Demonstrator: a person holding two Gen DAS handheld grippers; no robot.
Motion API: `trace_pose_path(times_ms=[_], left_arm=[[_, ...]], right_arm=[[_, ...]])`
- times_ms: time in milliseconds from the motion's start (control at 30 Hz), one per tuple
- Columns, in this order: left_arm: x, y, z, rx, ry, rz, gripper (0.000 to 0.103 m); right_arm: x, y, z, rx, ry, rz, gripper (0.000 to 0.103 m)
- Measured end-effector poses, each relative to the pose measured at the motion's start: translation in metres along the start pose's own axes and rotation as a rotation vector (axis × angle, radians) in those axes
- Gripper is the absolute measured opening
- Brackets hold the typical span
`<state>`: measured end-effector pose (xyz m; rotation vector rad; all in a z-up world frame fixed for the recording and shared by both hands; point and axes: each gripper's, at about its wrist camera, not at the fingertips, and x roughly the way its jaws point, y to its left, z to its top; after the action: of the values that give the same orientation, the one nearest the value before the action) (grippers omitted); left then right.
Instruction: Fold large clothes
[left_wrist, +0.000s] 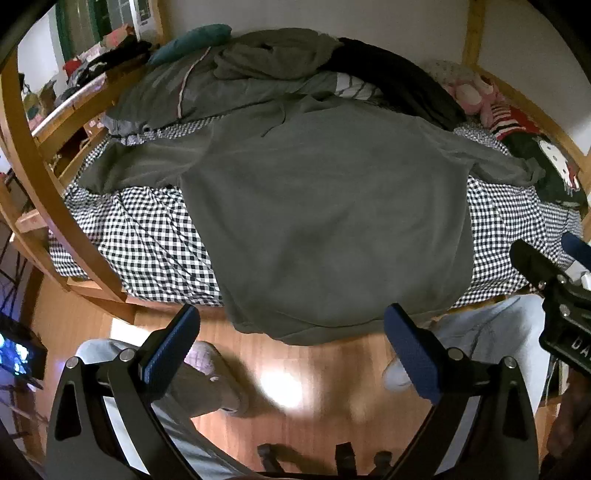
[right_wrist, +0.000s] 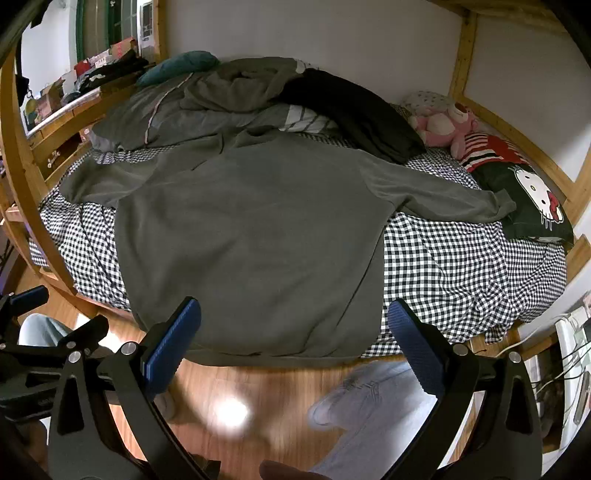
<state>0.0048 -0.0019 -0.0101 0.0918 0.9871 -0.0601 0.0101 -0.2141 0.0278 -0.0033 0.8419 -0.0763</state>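
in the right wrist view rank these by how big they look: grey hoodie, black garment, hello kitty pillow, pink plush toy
1. grey hoodie, by far the largest
2. black garment and hello kitty pillow: look alike in size, and fisheye stretch makes ranking them unsure
3. pink plush toy, smallest

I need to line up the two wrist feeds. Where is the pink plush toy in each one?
Left wrist: the pink plush toy sits at the upper right, small, against the wall behind the black garment.
Right wrist: the pink plush toy sits right of centre near the top, above the Hello Kitty pillow.
Shared landmark: the grey hoodie, spread flat on the checked bedsheet.
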Motion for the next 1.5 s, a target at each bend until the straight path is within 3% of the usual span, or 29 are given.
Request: trace_pose_path(times_ms=[467, 700, 967, 1233, 1500], left_arm=[[0.011, 0.005, 0.003, -0.016, 0.011, 0.015, 0.098], [0.046, 0.019, 0.026, -0.061, 0.055, 0.059, 0.098], [0.102, 0.038, 0.065, -0.093, 0.092, 0.092, 0.098], [0.164, 0.111, 0.108, -0.241, 0.148, 0.158, 0.098], [0.209, 0.2, 0.155, -0.367, 0.155, 0.158, 0.098]], right_arm=[[0.012, 0.0, -0.002, 0.014, 0.017, 0.03, 0.1], [0.041, 0.007, -0.002, 0.011, 0.046, 0.084, 0.1], [0.098, 0.029, 0.022, -0.009, 0.064, 0.149, 0.1], [0.151, 0.072, 0.063, -0.064, 0.078, 0.211, 0.1], [0.201, 0.152, 0.103, -0.176, 0.073, 0.301, 0.1]])
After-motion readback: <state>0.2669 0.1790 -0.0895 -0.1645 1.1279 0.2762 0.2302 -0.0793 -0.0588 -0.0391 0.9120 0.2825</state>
